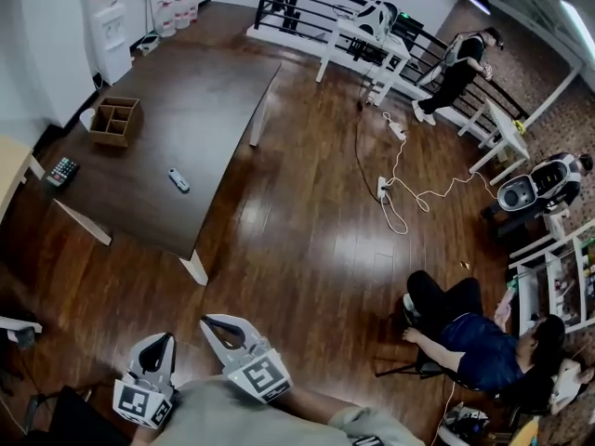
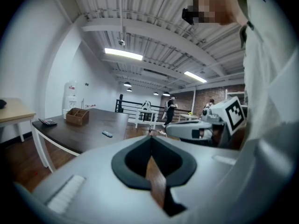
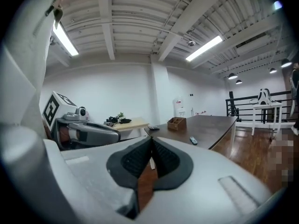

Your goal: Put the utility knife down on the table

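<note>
The utility knife (image 1: pixel 177 180), small and grey, lies on the dark brown table (image 1: pixel 186 100), far ahead of both grippers. It also shows as a small grey piece on the tabletop in the left gripper view (image 2: pixel 107 134) and in the right gripper view (image 3: pixel 193 140). My left gripper (image 1: pixel 165 337) and right gripper (image 1: pixel 209 321) hover side by side over the wooden floor at the bottom of the head view, well short of the table. Both are shut with nothing between the jaws, as the left gripper (image 2: pixel 150 136) and the right gripper (image 3: pixel 150 138) show in their own views.
A wooden compartment box (image 1: pixel 114 121) and a calculator (image 1: pixel 61 171) sit on the table's left part. A light wooden desk (image 1: pixel 9 170) stands at the far left. A person sits at the lower right (image 1: pixel 474 342). Cables and a power strip (image 1: pixel 386 189) lie on the floor.
</note>
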